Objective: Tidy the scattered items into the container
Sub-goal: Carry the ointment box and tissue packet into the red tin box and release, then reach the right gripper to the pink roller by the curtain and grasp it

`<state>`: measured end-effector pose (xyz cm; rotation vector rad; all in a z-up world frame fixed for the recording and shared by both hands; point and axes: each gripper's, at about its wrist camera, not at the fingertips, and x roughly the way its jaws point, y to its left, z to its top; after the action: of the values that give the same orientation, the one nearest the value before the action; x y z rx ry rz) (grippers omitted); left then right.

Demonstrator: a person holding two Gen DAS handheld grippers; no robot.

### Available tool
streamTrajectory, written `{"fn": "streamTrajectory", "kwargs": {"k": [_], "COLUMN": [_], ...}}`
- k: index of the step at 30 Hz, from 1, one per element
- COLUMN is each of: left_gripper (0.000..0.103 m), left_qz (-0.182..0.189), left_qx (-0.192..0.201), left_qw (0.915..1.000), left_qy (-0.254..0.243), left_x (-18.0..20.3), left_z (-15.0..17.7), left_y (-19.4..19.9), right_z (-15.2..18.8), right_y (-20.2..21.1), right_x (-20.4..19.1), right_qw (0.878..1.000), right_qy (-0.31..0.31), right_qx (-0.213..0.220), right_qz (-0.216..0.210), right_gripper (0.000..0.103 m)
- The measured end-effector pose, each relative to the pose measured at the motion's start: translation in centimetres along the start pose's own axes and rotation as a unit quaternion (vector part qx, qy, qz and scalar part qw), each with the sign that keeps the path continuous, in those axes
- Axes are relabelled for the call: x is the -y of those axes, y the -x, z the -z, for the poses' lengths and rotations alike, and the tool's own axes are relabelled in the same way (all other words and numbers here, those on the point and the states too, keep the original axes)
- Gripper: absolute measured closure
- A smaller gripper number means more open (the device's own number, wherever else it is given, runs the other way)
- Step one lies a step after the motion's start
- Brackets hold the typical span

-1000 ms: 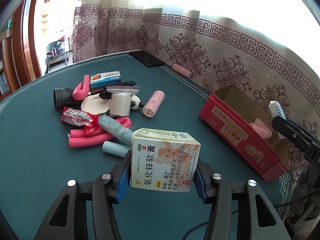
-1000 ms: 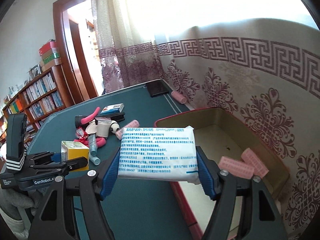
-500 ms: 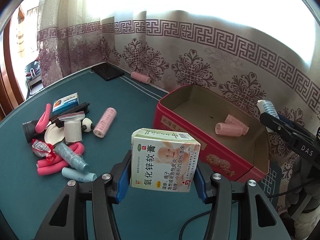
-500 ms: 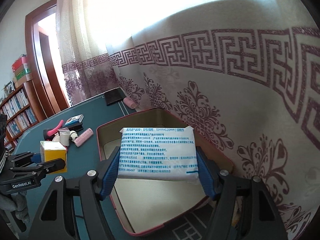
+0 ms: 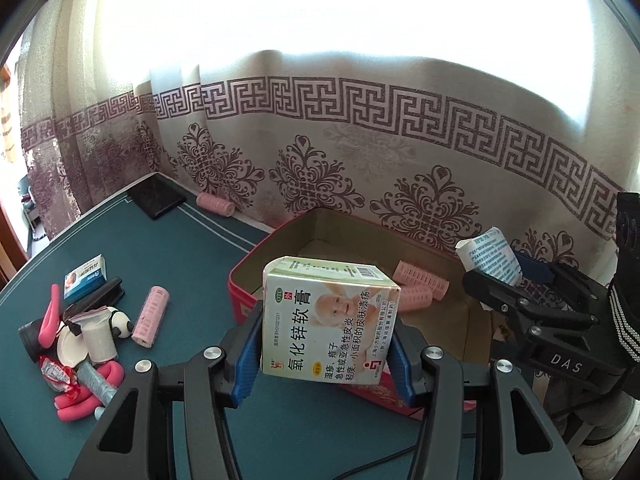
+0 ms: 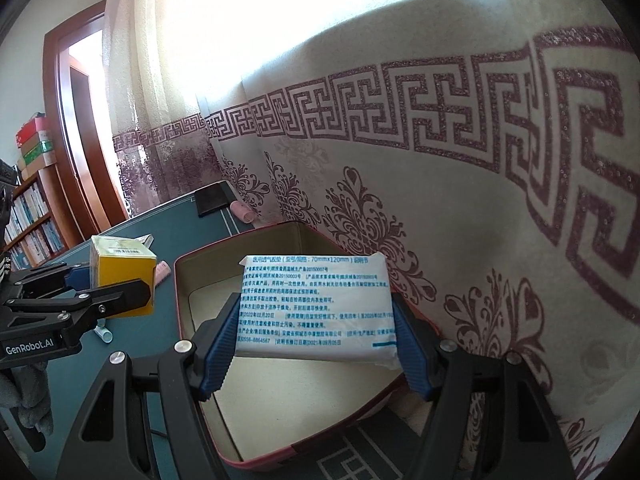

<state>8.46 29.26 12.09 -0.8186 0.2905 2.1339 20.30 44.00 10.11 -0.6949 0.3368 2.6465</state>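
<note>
My left gripper [image 5: 324, 356] is shut on a white and green ointment box [image 5: 328, 320] and holds it in the air just in front of the red box [image 5: 248, 272]. The red box stands open with two pink hair rollers [image 5: 416, 288] inside. My right gripper [image 6: 316, 348] is shut on a white printed packet [image 6: 316, 304] and holds it above the red box's inside [image 6: 184, 280]. The left gripper and its box also show in the right wrist view [image 6: 120, 272]; the right gripper with the packet shows in the left wrist view [image 5: 492, 256].
A heap of loose items lies on the green table at the left: a pink roller [image 5: 150, 316], pink foam curlers [image 5: 80, 404], a blue and white box [image 5: 86, 280], a small cup [image 5: 98, 332]. A black phone [image 5: 156, 200] and another roller [image 5: 214, 204] lie by the curtain.
Both grippers have moved towards the red box with their loads. The right gripper now hangs over the box; the left has swung from the heap to the box's near side.
</note>
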Motion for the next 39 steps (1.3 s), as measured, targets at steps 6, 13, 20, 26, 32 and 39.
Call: {"fn": "streamTrajectory", "kwargs": {"k": [6,13,20,26,32,39], "left_gripper": [0.048,0.02,0.02,0.02,0.02,0.02], "left_qz": [0.014,0.051,0.029,0.005,-0.022,-0.066], "left_qx": [0.006,0.023,0.015,0.016,0.02,0.028], "left_qw": [0.9999,0.9981,0.9971,0.9953,0.9902,0.9797], "left_qy": [-0.005,0.028,0.069,0.095,0.137,0.187], "left_x": [0.7,0.5,-2.2,-4.6,-8.2,-13.2], "left_z": [-1.7,-3.3,-2.3,-0.9,0.8,3.0], "left_y": [-0.7,-2.2,-2.2,-1.1,0.5,2.7], "right_z": [0.0,0.2,0.3,0.3,-0.4,-1.9], "right_y": [-0.6,-1.5,-1.8,-1.9,-1.9,-2.8], "right_x": [0.1,0.4,0.5,-0.5,-1.9,-4.2], "right_qw": [1.0,1.0,1.0,1.0,0.999,0.996], "right_qy": [-0.005,-0.009,-0.013,-0.005,0.009,0.02], "right_qx": [-0.005,-0.015,-0.02,-0.025,-0.027,-0.047], "right_qz": [0.002,0.011,0.009,-0.002,-0.022,-0.07], "right_gripper": [0.028,0.024,0.023,0.023,0.023,0.023]}}
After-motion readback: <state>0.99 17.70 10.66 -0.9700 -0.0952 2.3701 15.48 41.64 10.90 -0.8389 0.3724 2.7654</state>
